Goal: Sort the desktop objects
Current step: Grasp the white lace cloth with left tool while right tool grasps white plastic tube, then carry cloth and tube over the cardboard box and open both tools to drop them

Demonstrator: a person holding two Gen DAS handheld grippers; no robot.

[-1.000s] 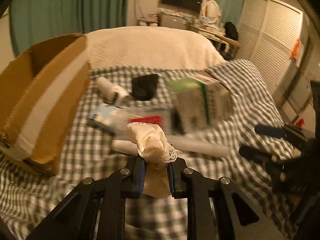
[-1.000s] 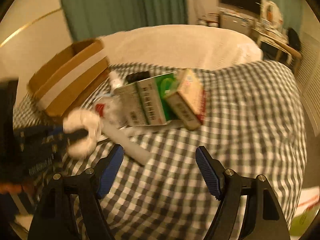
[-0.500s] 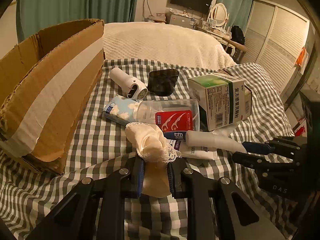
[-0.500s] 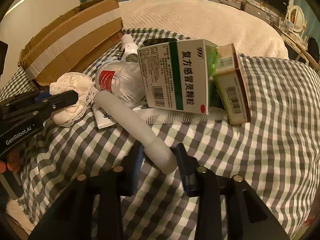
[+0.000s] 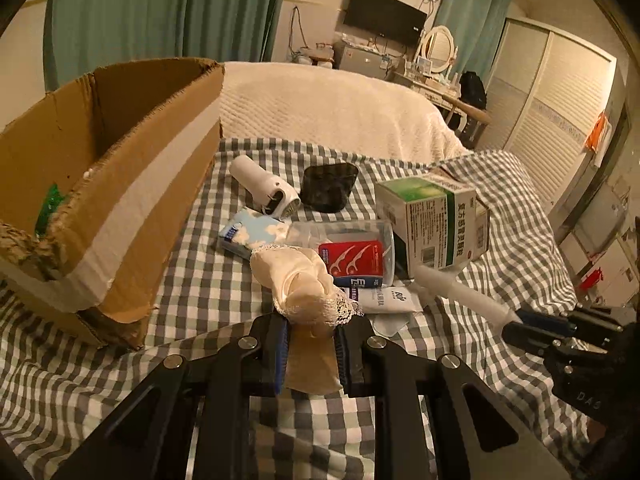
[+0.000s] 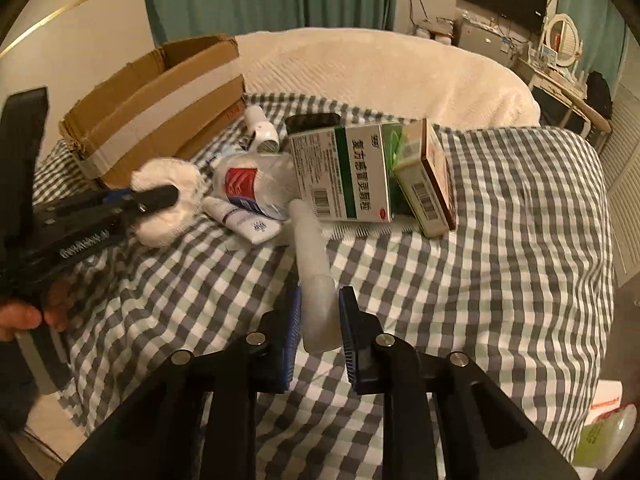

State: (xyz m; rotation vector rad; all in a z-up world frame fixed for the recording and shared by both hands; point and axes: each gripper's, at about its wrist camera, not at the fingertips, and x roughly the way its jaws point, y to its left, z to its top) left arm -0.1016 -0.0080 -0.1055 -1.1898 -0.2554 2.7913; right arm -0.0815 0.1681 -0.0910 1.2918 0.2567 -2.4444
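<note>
A grey-and-white checked cloth (image 6: 500,240) is spread over the surface on which everything lies, with a cream quilted cover (image 5: 332,108) seen behind it. An open cardboard box (image 5: 120,184), banded with pale tape, is set at the left edge of the cloth; something green is glimpsed inside it. To the right of the heap, a white-and-green medicine carton (image 6: 344,172) is stood on its side, and a smaller brown-edged carton (image 6: 428,184) is leaned against it.

A cream lace-trimmed cloth bundle (image 5: 304,280) is pinched between the blue pads of the left gripper (image 5: 310,332), whose jaws are pressed in on it; it is held just above the cloth, near the box. A clear floss-pick container (image 5: 352,256) with a red label is laid behind the bundle, beside a blue cloud-printed packet (image 5: 252,232).

A long white plastic tube (image 6: 312,264) is gripped at its near end by the right gripper (image 6: 320,316), whose jaws have just been closing and are now seen pressed on it; its far end is pointed toward the cartons.

A black pouch (image 5: 328,188) and a white cylindrical device (image 5: 264,188) are placed at the back of the heap. A small white squeeze tube (image 6: 240,220) is laid beside the container. Fingers (image 6: 24,316) of the person's hand are seen at the left gripper's handle.
</note>
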